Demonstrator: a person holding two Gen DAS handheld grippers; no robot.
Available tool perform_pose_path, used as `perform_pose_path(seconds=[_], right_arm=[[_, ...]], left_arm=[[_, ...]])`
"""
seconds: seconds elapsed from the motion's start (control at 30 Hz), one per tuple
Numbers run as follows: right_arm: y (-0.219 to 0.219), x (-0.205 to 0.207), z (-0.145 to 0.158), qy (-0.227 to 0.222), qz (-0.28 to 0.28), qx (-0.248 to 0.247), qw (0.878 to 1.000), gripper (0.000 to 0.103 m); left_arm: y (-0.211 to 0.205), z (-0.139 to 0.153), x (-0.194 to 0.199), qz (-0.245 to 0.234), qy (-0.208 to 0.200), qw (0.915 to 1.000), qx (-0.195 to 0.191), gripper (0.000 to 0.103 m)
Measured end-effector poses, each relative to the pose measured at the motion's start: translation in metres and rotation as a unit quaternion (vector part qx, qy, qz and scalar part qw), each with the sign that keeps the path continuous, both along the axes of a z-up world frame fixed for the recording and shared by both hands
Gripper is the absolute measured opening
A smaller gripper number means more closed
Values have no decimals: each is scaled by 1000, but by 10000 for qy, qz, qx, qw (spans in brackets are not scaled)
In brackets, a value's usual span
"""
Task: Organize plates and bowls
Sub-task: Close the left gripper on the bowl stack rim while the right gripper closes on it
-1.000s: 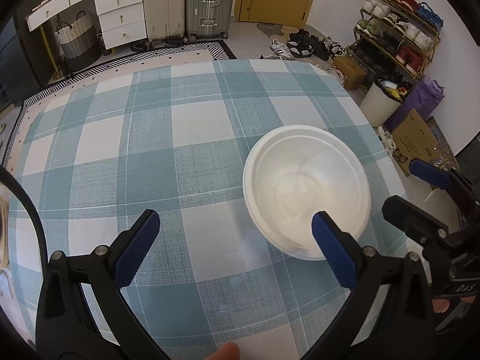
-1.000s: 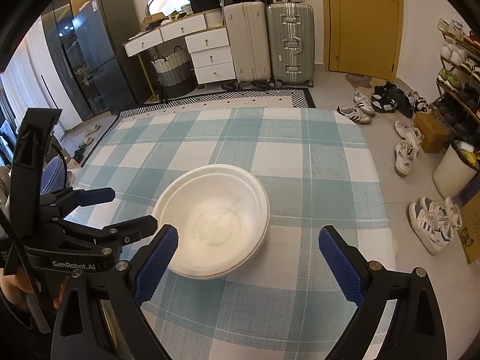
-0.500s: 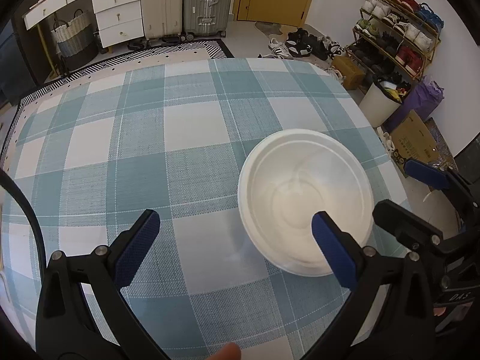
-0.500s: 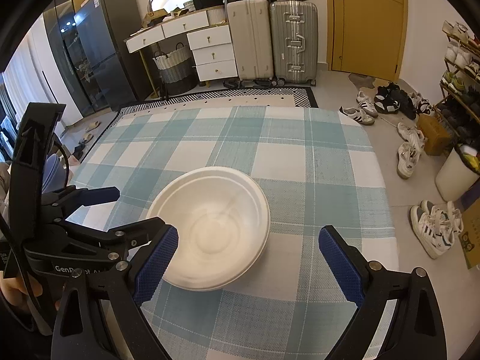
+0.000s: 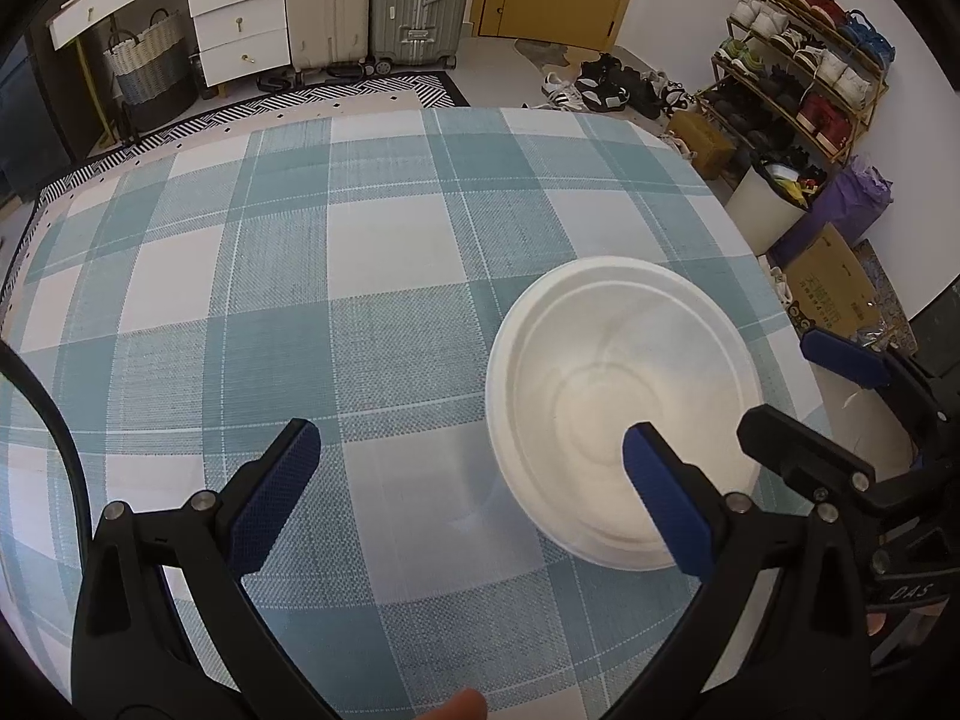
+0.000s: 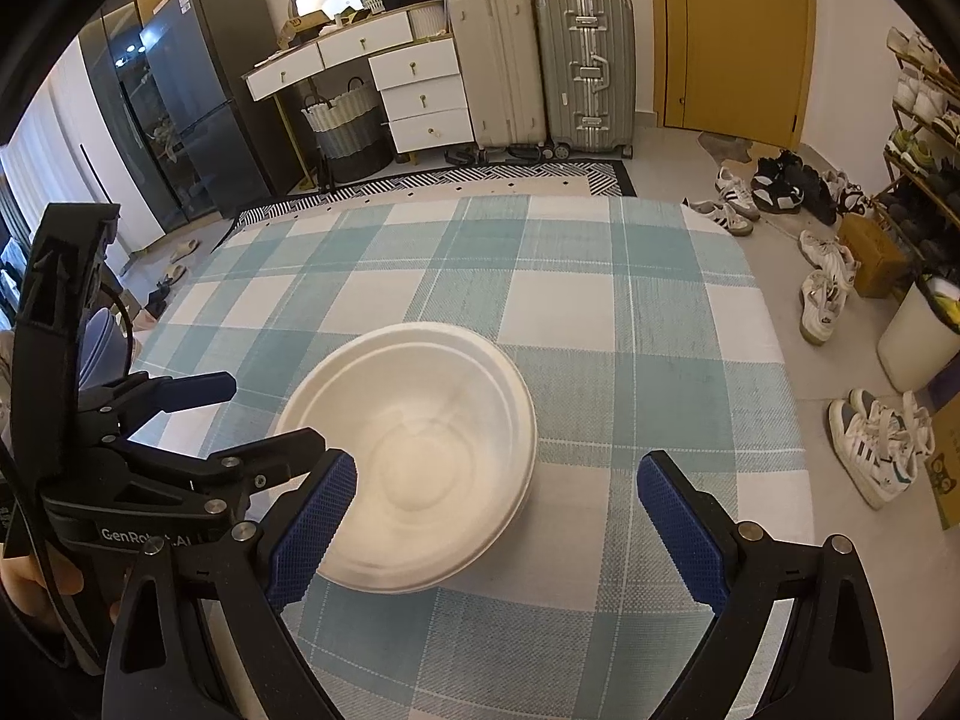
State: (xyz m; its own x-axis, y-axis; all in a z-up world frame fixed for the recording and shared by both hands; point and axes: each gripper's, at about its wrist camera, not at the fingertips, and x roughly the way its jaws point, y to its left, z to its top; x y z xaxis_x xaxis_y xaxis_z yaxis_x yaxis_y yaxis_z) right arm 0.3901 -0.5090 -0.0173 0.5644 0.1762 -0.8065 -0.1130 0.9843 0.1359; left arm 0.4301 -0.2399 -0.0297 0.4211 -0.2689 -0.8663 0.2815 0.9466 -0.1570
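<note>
A white bowl (image 5: 624, 408), which looks like two nested ones, stands on the teal checked tablecloth (image 5: 252, 324) near its right edge. My left gripper (image 5: 471, 498) hovers open above the cloth, and its right finger overlaps the bowl's inside in the left wrist view. In the right wrist view the bowl (image 6: 414, 456) lies just ahead. My right gripper (image 6: 498, 510) is open, its left finger over the bowl's near left rim. The left gripper (image 6: 252, 414) shows at the left there, and the right gripper (image 5: 822, 402) at the bowl's right in the left wrist view.
The table (image 6: 690, 312) drops off at the right to a floor strewn with shoes (image 6: 822, 294). A shoe rack (image 5: 798, 78), suitcases (image 6: 585, 66) and a drawer unit (image 6: 420, 96) line the room. A pale blue rounded thing (image 6: 96, 342) sits half hidden behind the left gripper.
Both views have drifted a little toward the bowl, which now sits slightly lower in each frame. Both grippers stay open and the bowl has not moved on the cloth.
</note>
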Motion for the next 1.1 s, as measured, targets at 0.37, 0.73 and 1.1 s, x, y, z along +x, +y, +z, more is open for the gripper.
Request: perform_pose_path(seconds=[0.37, 0.73, 1.1], right_arm=[[-3, 7, -15, 145, -18, 67, 9999, 96], [-4, 15, -32, 407, 42, 252, 9988, 69], [0, 19, -46, 640, 146, 580, 9962, 37]], left_arm=[[-5, -14, 5, -54, 129, 9999, 74, 92], [-12, -26, 10, -119, 321, 9993, 169, 60], [-25, -32, 8, -245, 404, 9988, 147, 26]])
